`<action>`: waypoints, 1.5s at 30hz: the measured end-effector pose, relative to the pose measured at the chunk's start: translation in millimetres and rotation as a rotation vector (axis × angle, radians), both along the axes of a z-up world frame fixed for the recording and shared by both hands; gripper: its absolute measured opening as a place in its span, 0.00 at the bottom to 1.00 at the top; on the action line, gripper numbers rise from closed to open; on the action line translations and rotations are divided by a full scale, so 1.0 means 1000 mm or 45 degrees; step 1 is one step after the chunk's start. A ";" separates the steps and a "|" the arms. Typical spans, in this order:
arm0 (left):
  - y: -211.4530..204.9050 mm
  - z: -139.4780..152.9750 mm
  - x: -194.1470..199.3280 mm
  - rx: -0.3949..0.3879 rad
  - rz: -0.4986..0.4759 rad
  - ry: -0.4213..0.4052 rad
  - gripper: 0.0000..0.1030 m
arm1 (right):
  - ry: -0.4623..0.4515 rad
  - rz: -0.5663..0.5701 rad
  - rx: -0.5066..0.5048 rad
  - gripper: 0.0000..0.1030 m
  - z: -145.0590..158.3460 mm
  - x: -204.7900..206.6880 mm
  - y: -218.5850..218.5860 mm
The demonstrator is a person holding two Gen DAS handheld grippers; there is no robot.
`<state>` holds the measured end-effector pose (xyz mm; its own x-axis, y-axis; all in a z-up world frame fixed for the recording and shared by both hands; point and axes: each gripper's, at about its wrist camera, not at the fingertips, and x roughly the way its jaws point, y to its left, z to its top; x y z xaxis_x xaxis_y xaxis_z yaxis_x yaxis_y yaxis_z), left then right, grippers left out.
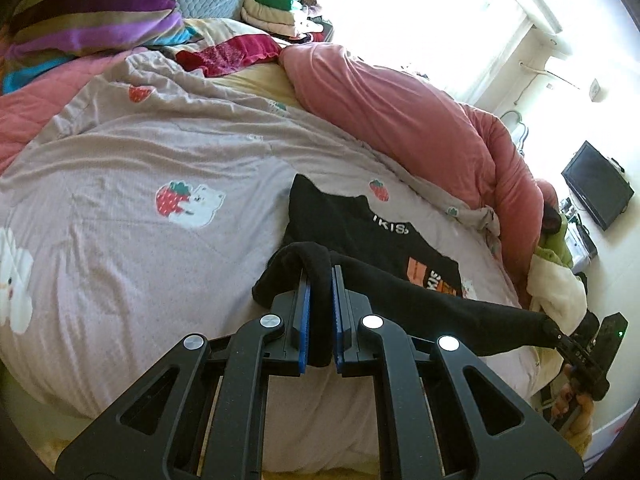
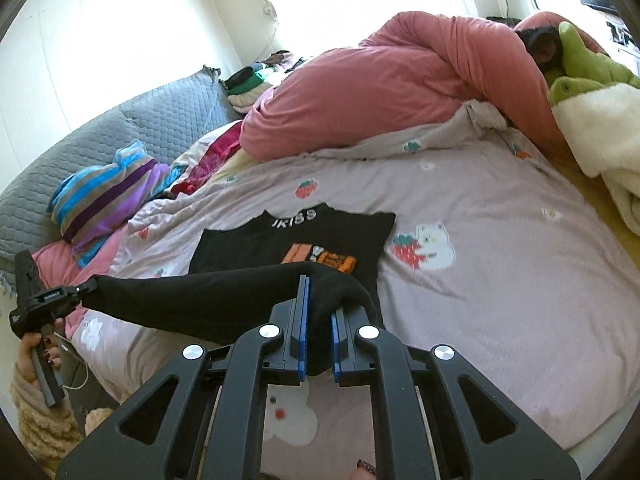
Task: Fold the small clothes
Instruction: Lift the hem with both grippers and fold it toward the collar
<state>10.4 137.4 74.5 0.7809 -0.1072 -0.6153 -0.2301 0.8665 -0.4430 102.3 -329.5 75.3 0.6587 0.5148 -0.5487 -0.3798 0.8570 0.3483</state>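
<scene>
A small black top (image 1: 360, 232) with white lettering and an orange print lies on the lilac bed cover (image 1: 140, 152). Its near edge is lifted off the bed and stretched in a band between both grippers. My left gripper (image 1: 320, 274) is shut on one end of that edge, with black cloth bunched between its blue pads. The right gripper (image 1: 554, 330) pinches the other end at the far right of this view. In the right wrist view the right gripper (image 2: 320, 284) is shut on the black top (image 2: 248, 248), and the left gripper (image 2: 90, 284) holds the taut band at the left.
A rolled pink duvet (image 1: 400, 112) lies along the far side of the bed. A striped pillow (image 1: 88, 12) and a stack of folded clothes (image 1: 276, 8) sit at the head. A green plush toy (image 2: 580, 64) and a white fleece blanket (image 2: 600, 132) lie at the right.
</scene>
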 end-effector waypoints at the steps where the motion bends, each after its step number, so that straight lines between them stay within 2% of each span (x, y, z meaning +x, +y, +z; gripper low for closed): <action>1: 0.000 0.001 0.003 0.003 -0.001 -0.002 0.03 | -0.006 0.001 0.003 0.07 0.001 0.002 0.000; 11: 0.006 0.015 0.031 0.027 0.003 -0.025 0.03 | -0.090 -0.016 -0.016 0.07 0.017 0.026 0.008; 19: 0.008 0.019 0.050 0.023 0.025 -0.047 0.03 | -0.105 -0.041 -0.021 0.07 0.021 0.040 0.011; 32: 0.010 0.018 0.081 0.028 0.029 -0.035 0.03 | -0.099 -0.077 -0.034 0.07 0.015 0.065 0.014; 45: 0.010 0.010 0.120 0.112 0.019 -0.013 0.03 | -0.107 -0.110 -0.110 0.07 0.004 0.091 0.025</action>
